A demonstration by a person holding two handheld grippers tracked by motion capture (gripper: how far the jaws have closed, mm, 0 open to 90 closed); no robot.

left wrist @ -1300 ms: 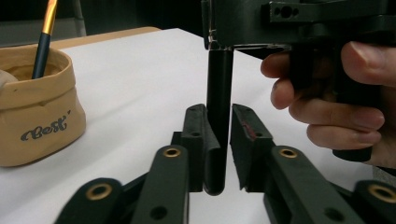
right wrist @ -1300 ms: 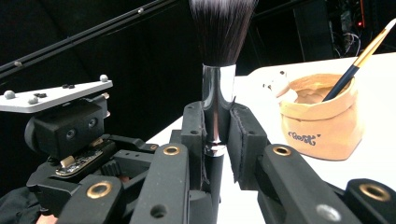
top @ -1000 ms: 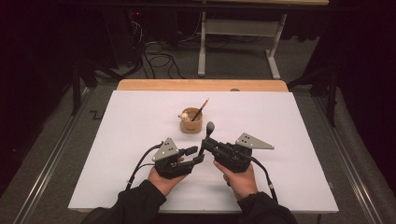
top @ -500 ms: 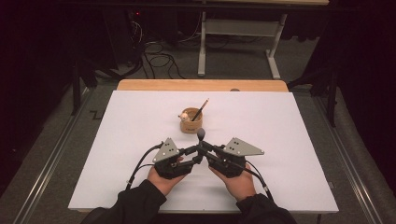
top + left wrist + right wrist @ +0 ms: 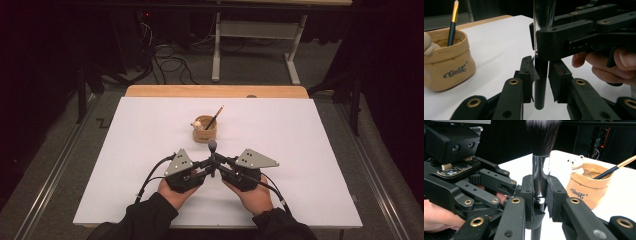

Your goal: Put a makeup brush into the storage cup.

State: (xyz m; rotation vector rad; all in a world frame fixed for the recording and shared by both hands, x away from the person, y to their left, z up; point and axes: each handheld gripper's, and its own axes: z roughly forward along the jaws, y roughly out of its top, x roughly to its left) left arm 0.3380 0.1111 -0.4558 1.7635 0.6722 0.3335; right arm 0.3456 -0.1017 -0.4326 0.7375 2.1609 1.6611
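High view down over the table [image 5: 310, 150]; two close fingers-level views, sharing the brush [image 5: 539, 180].

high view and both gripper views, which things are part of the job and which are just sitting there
In the job:
- makeup brush, upright
- right gripper, shut on its metal ferrule
- left gripper, closing around its black handle

Just about:
- tan pot
- thin paintbrush in it
- small bear figure on its rim

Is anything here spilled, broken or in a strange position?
Nothing stands out. The makeup brush stands upright, held between both grippers, bristles up. The tan pot stands upright on the white table with a thin brush leaning inside. No spill is visible.
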